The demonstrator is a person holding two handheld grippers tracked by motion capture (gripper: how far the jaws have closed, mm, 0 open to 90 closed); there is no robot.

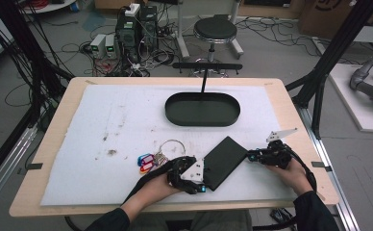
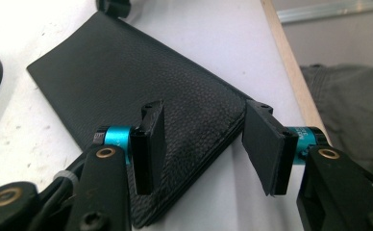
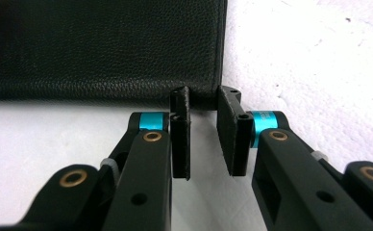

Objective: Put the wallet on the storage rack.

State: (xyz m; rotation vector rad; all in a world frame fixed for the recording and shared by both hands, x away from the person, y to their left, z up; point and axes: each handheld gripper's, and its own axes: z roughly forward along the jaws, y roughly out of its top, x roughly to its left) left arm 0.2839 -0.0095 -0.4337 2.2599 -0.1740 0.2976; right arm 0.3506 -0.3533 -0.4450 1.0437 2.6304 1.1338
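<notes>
Currently, a black leather wallet [image 1: 224, 162] is seen lying flat on the white mat [image 1: 127, 125] of the desk [image 1: 50, 144], near its front edge. Its right corner is pinched by the narrowly closed right tool [image 1: 250, 156]. Its left end is straddled by the left tool [image 1: 201, 185], whose pads [image 2: 152, 144] are held apart, not pressing. Keys with coloured tags [image 1: 146, 161] are found just left.

black wallet [image 3: 103, 48] cut off by frame top and left, key tags [image 1: 146, 161] too small to read
</notes>
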